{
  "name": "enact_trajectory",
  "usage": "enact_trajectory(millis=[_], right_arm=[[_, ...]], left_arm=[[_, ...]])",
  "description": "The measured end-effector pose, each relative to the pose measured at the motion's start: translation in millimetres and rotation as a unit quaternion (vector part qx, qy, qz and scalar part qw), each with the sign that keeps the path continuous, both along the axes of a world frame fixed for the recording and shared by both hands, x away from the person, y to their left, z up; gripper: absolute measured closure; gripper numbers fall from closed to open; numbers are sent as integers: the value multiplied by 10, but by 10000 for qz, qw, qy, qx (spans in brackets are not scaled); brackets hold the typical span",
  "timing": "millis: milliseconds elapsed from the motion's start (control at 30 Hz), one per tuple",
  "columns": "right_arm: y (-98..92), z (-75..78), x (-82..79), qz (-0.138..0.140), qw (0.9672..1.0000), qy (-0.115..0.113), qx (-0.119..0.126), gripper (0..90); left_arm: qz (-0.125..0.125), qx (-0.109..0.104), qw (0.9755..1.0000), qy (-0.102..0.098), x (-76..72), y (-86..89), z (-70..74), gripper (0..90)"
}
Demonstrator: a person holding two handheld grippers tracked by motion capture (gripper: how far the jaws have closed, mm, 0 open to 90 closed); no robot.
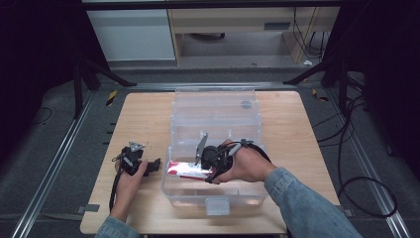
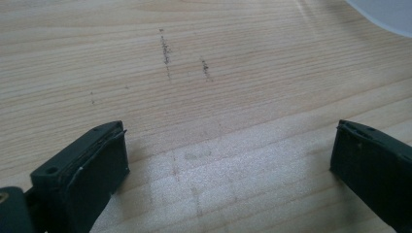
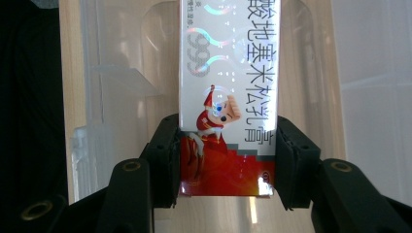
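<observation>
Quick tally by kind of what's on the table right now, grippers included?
Grippers: 2, left gripper open and empty, right gripper shut on the box
Clear plastic bin: 1
Red and white carton box: 1
Total: 4

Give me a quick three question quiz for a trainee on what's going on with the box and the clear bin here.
1. True or false: the right tongs are shut on the red and white ointment box.
2. Which fits the left tongs? A: gripping the box. B: open over the bare wooden table. C: inside the bin.
3. Fill in: in the high view, the ointment box is over the ____ half of the clear plastic storage bin, the half closer to the person.

Key: 1 true. 2 B. 3 near; the box lies across the open bin's near compartment, and whether it rests on the floor cannot be told.
</observation>
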State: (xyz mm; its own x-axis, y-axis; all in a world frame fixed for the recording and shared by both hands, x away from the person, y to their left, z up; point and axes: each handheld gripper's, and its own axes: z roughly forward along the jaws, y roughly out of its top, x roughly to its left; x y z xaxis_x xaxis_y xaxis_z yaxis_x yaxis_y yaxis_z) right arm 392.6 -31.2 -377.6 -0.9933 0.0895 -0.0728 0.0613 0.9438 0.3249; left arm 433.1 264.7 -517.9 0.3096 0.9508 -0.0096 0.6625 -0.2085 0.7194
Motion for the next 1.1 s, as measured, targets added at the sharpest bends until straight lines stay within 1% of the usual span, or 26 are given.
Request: enact_trajectory(millis=[33, 100, 333, 433, 500, 667, 733, 800, 900, 1100], right_arm=[[6, -6, 9, 51, 10000, -12, -11, 513], [13, -17, 10, 50, 10000, 5, -3, 514], [50, -81, 30, 178, 9998, 18, -86, 514], [53, -118, 18, 206, 9997, 77, -85, 514], [56, -143, 11, 251, 9995, 87, -158, 513], [67, -175, 10, 258, 9995, 117, -157, 513], [81, -208, 14, 297, 9992, 126, -230, 513], [85, -220, 11, 284, 9992, 150, -220, 513], [104, -271, 11, 346, 9989, 149, -285, 513], [143, -314, 33, 350, 9988, 182, -300, 513]], left_arm=[[-4, 0, 10000, 0, 0, 0, 0, 0], [-5, 0, 10000, 1, 1, 1, 0, 0], [-5, 2, 10000, 0, 1, 1, 0, 0], [-6, 2, 10000, 2, 1, 1, 0, 0], [-9, 1, 10000, 1, 1, 1, 0, 0], [-9, 2, 10000, 1, 1, 1, 0, 0], [-8, 1, 10000, 1, 1, 1, 0, 0], [-9, 2, 10000, 0, 1, 1, 0, 0], [-10, 0, 10000, 1, 1, 1, 0, 0], [-16, -2, 10000, 0, 2, 2, 0, 0]])
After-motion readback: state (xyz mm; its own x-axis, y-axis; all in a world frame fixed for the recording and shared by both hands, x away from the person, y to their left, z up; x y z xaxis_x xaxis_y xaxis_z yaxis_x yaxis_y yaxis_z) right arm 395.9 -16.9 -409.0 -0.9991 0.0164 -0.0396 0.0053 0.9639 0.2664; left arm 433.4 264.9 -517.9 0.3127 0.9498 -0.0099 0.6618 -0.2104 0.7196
